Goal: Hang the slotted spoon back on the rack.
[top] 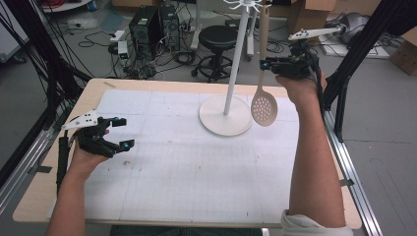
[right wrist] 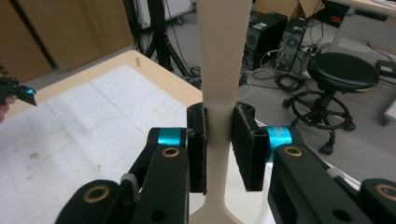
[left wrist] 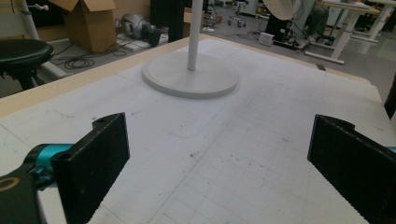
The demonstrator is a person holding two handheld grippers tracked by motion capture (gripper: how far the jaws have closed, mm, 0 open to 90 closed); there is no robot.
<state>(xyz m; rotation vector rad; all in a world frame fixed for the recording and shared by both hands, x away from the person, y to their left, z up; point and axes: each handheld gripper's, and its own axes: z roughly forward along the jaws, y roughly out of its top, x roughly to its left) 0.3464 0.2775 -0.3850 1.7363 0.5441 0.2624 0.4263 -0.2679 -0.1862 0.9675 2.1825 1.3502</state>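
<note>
Right hand-held gripper (top: 269, 63) pinching the handle of the beige slotted spoon (top: 264, 104), its pads pressed flat against both sides of the handle in the right gripper view. The spoon hangs upright, bowl downward, just to the right of the white stand (top: 225, 115) and above the edge of its round base. Left hand-held gripper (top: 121, 132), jaws spread wide with nothing between them, sits low over the table (top: 196, 172), well to the left of the stand.

Wide-apart tongs (left wrist: 219, 163) before stand base (left wrist: 190, 75)
</note>
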